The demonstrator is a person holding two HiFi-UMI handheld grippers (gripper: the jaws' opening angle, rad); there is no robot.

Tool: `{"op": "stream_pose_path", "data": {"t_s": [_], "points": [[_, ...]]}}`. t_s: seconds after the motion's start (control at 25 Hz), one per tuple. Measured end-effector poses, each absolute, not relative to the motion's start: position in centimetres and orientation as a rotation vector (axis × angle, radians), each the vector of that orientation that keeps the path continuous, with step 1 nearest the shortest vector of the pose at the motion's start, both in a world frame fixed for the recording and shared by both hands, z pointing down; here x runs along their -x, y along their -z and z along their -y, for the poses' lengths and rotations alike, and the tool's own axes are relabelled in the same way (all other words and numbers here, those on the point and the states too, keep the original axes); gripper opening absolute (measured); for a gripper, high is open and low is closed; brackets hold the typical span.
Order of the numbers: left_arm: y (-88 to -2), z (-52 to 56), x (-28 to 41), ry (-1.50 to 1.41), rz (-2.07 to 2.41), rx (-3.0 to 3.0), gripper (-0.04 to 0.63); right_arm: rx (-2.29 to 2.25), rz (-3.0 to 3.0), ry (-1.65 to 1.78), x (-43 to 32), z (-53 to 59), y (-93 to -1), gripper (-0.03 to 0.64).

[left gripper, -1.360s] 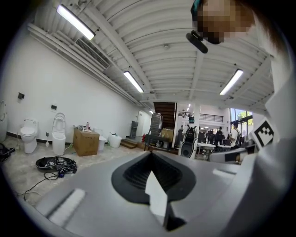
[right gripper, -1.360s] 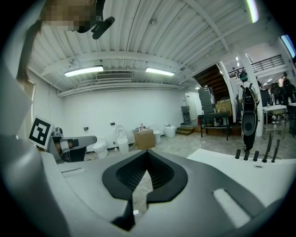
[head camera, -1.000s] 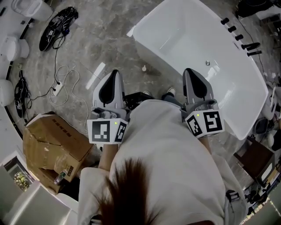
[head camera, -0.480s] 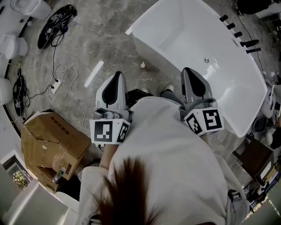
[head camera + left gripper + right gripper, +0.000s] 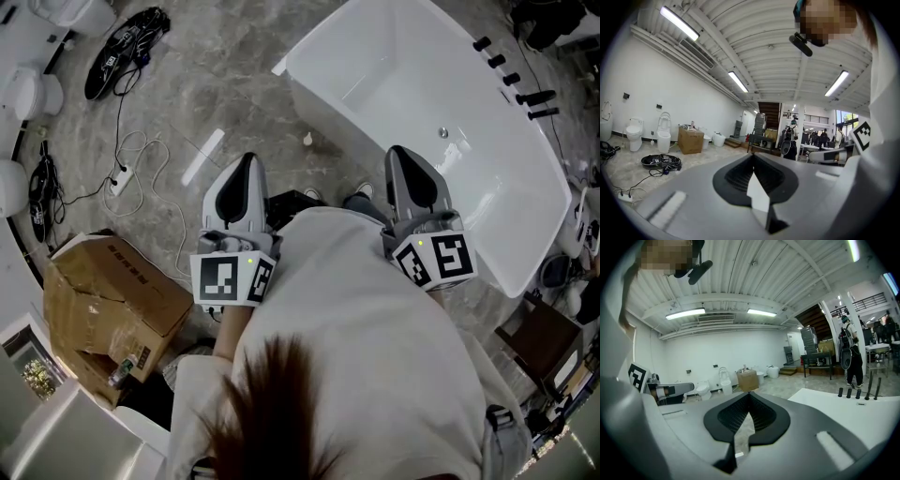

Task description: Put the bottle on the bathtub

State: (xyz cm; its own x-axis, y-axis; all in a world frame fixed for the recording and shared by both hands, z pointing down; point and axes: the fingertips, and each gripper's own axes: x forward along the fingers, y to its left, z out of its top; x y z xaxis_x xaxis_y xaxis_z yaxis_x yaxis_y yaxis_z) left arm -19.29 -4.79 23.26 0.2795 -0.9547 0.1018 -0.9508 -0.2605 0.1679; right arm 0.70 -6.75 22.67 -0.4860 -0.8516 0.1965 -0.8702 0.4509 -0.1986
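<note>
Bottle is the thing to move, but no view shows it with certainty. The only candidate is a small white object (image 5: 307,140) on the grey floor, just beside the near wall of the bathtub (image 5: 403,66). It is too small to tell whether it is really the bottle, or whether it stands or lies.

Going from the left of the head view, a cardboard box (image 5: 112,300) sits at the person's side, with loose cables (image 5: 122,183) on the floor further ahead. Next comes the left gripper (image 5: 246,161), held almost level and pointing forward; its jaws are pressed together with nothing between them. The small white object lies ahead of it and a little to its right. The right gripper (image 5: 401,153) follows, also pointing forward, jaws together and empty. In the picture it overlaps the tub's near edge. The bathtub fills the right side, its long axis running from upper left to lower right, with black taps (image 5: 511,80) on the far rim.

If the white object is the bottle, I judge the left gripper to be somewhat nearer to it, while the right one is nearer to the tub. Either gripper must first spread its jaws and go down to the floor.
</note>
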Motion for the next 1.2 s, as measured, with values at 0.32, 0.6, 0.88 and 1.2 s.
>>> {"op": "stream_pose_path", "data": {"t_s": [0.32, 0.6, 0.88, 1.2], "points": [[-23.6, 4.9, 19.2, 0.020, 1.752, -2.360, 0.049, -1.556, 2.615, -0.429, -0.5, 6.4, -22.9, -0.003], [-23.7, 4.8, 19.2, 0.020, 1.729, -2.368, 0.049, -1.561, 2.609, -0.424, -0.5, 6.3, -22.7, -0.003], [-24.1, 4.7, 18.8, -0.001, 1.713, -2.390, 0.049, -1.548, 2.613, -0.426, -0.3, 6.3, -23.0, -0.003], [-24.2, 4.9, 18.2, -0.052, 1.691, -2.444, 0.049, -1.576, 2.595, -0.431, -1.0, 6.2, -23.1, -0.003]]}}
